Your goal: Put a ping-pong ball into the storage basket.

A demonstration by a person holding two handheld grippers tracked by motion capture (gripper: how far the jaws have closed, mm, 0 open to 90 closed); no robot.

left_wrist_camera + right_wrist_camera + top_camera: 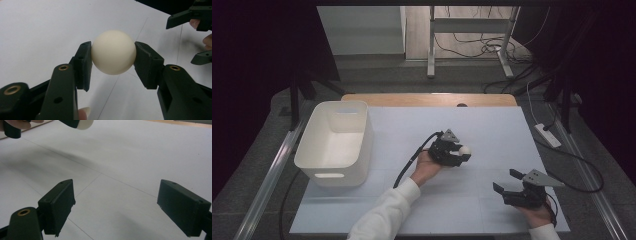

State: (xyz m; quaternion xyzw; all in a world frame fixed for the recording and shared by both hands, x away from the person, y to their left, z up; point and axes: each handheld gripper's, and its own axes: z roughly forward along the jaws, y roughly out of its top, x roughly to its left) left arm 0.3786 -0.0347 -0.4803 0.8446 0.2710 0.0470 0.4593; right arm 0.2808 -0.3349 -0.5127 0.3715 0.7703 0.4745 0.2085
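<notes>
The left gripper [113, 58] is clenched on a small cream-white round ball [113, 52], lifted above the white counter [492, 135]. The white plastic bin [334, 142] lies to its left, nearer this hand. The right gripper [508, 181] rests released, jaws apart.

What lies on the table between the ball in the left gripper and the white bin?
Nothing: in the high view the table is bare between the ball, held in the left gripper, and the bin.

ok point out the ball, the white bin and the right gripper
ball [113, 52], left gripper view, middle of its front
white bin [314, 170], high view, near wall
right gripper [507, 181], high view, between its open fingertips
</notes>
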